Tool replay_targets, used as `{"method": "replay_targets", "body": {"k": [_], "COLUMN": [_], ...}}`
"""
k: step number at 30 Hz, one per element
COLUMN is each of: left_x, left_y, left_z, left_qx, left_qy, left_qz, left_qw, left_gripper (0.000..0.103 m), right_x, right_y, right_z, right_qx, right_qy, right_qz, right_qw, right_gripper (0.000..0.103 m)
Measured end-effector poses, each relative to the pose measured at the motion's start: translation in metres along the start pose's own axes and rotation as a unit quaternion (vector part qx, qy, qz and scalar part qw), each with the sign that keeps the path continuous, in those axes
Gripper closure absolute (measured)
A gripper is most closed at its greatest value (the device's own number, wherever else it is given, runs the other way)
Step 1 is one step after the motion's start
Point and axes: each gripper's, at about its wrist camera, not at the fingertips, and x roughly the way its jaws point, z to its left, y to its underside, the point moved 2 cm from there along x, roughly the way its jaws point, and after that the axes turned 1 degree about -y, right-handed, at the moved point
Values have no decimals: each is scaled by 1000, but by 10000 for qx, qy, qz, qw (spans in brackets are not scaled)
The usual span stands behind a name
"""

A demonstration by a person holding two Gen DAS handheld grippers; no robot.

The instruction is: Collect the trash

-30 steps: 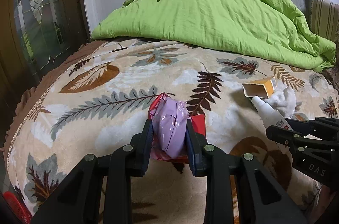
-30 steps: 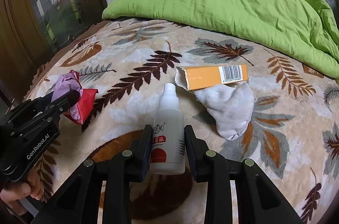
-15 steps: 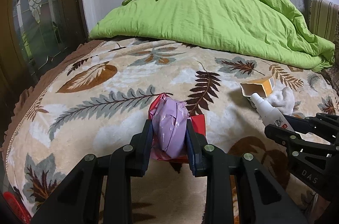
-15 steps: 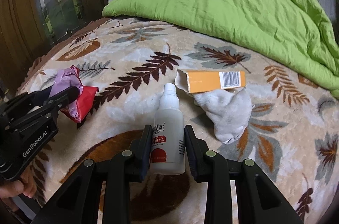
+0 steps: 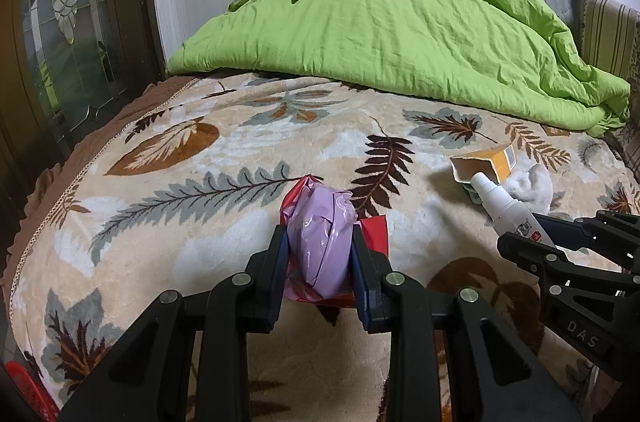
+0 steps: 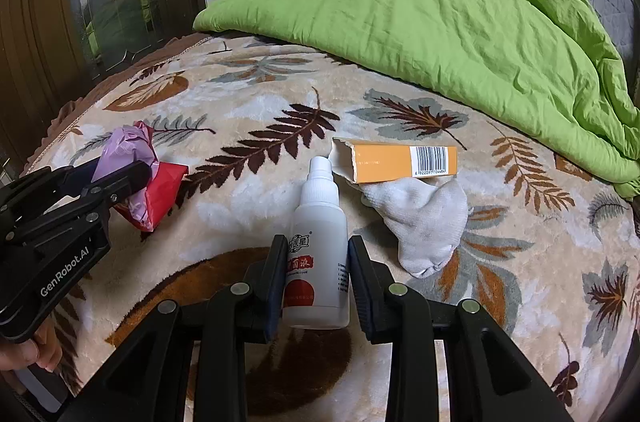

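Wrapper (image 5: 320,254): crumpled plastic, light, soft, slippery; pinched mid-bundle by left claw (image 5: 320,262), left of bottle (image 6: 318,242). Bottle: stiff, smooth, likely light; right claw (image 6: 316,282) clamps its body, over the bed (image 6: 248,102).

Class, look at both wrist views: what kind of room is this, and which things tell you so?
Most likely a bedroom: a leaf-patterned blanket covers a bed, a crumpled green duvet is heaped at its far side, and a white sock lies on it.
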Motion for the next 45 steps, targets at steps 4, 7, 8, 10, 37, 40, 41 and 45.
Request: {"method": "replay_targets", "body": {"k": [4,7,8,10,37,40,41,45], "left_x": [0,-1,0,-1,0,0,0,0], "left_y": [0,0,0,0,0,0,0,0], "left_z": [0,-1,0,0,-3,-3,-3,-3], "left_qx": [0,-2,-2,4,17,14,15,17], "left_qy": [3,10,2,10,52,55,55,56], "left_qz": [1,1,-4,-1,5,4,4,1], "left_qw": [10000,10000,10000,10000,10000,10000,10000,10000], "left_gripper": [75,75,75,75,75,75,75,75], "right_x": [0,0,0,0,-1,-2,-2,-2], "right_y": [0,0,0,0,-1,-1,-1,-1], "right_z": [0,0,0,0,1,2,2,2], "right_qx": [8,2,4,2,-19,-24,-26,-28], "right_qy": [-2,0,-4,-5,8,14,14,18], "right_qz": [6,2,3,2,-25,-25,-29,-36], "right_qw": [10000,10000,10000,10000,10000,10000,10000,10000], "right_gripper": [70,70,70,70,70,70,70,70]}}
